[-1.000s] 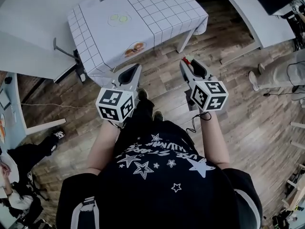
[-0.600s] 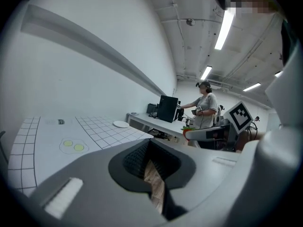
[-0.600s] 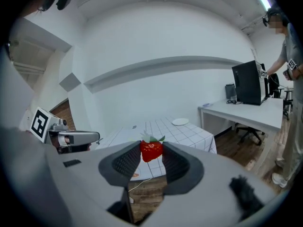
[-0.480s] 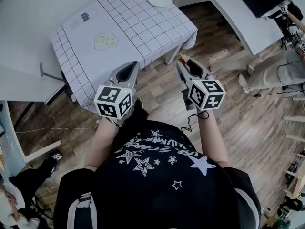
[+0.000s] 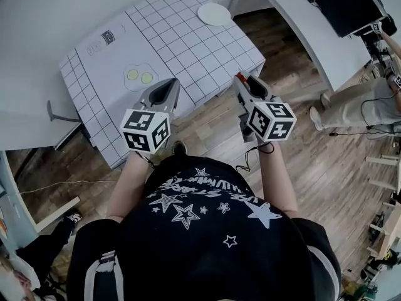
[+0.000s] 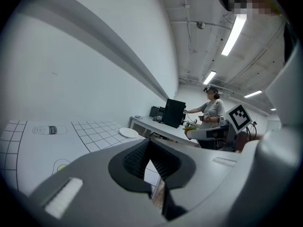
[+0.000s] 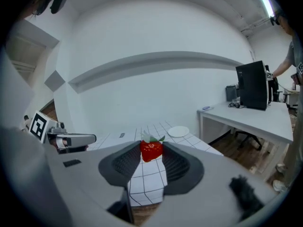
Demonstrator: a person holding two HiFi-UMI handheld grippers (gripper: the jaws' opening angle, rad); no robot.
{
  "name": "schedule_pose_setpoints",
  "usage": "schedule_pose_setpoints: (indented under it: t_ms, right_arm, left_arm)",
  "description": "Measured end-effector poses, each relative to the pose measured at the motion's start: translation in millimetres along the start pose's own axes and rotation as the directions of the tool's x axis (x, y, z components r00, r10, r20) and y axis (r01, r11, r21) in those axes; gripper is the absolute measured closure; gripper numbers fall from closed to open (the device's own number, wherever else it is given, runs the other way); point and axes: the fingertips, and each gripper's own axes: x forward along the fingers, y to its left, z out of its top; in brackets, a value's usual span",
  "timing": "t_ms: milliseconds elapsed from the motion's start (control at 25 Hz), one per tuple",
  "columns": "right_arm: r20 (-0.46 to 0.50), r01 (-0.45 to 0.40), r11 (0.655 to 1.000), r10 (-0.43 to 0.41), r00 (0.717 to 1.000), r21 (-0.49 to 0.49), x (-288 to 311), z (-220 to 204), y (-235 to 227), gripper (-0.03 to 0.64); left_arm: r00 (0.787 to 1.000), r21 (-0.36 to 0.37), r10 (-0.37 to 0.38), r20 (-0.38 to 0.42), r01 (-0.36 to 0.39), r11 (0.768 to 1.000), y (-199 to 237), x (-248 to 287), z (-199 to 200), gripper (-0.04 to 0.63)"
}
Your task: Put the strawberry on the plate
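Observation:
A red strawberry [image 7: 151,150] with green leaves sits pinched between the pads of my right gripper [image 7: 151,158], which is shut on it. In the head view the strawberry [image 5: 242,78] shows at the tip of the right gripper [image 5: 244,81], held in the air over the wooden floor just off the near edge of the table [image 5: 182,39]. The white plate [image 5: 214,13] lies on the table's far right corner, well ahead of both grippers; it shows as the plate [image 7: 178,131] and the plate [image 6: 128,132] too. My left gripper [image 5: 165,88] hangs at the table's near edge, shut and empty [image 6: 150,148].
The table wears a white cloth with a black grid and two printed yellow-green circles [image 5: 139,76]. A long white desk with a black monitor [image 5: 351,5] runs along the right. A person [image 5: 354,105] stands on the floor at the right. A grey surface lies left of the table.
The table has come nearer and lower in the head view, and the plate now shows fully. Both grippers keep their pose, the strawberry still in the right one.

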Motion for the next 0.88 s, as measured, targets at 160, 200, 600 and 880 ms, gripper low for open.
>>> schedule_pose_setpoints:
  t_ms: [160,200,600,880]
  right_arm:
    - [0.0,0.018,1.0,-0.018,1.0,0.0,35,14,-3,0.468]
    - [-0.001,0.026,1.0,-0.026,1.0,-0.001,41,16,-4,0.468]
    - [-0.046,0.089,0.996,-0.089,0.995,-0.002,71,23,-38,0.468]
    - [-0.054,0.01,1.0,-0.011,0.998,-0.016,126,36,-63,0.468]
  left_arm:
    - [1.0,-0.01,-0.003,0.003,0.003,1.0,35,13,12,0.587]
    - [1.0,-0.009,-0.005,0.002,0.005,1.0,43,15,15,0.588]
    - [1.0,-0.025,-0.007,-0.002,0.007,1.0,76,48,24,0.586]
    - [0.997,-0.01,0.068,0.019,-0.068,0.998,93,78,41,0.588]
